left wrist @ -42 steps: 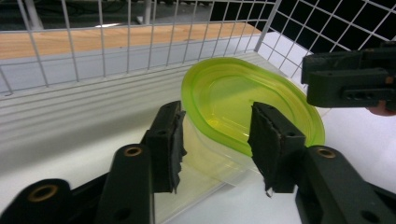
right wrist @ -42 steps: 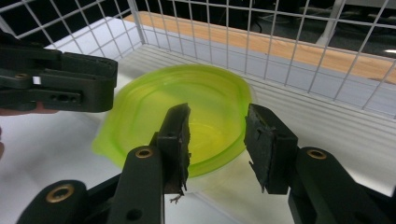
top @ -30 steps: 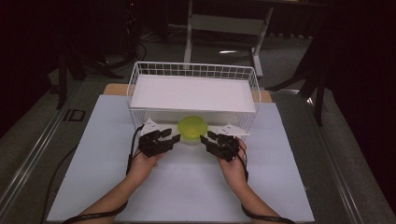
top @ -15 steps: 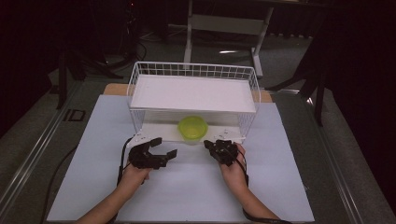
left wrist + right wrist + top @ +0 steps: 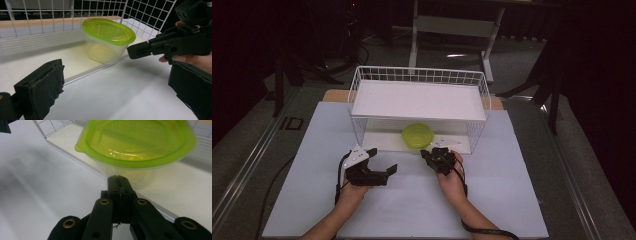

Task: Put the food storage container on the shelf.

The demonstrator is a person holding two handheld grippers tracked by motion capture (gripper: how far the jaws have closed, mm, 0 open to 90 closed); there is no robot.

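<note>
High view: container [image 5: 417, 135] sits on wire basket's [image 5: 419, 75] lower shelf, your grippers before it | Left gripper view: left gripper [image 5: 120, 87] just opened, spread, empty | Right gripper view: right gripper [image 5: 119, 185] pressed together, empty, near container – approach step; next, spread it to grasp.

High view looks down; both gripper views closely share the container [image 5: 107, 40].
</note>
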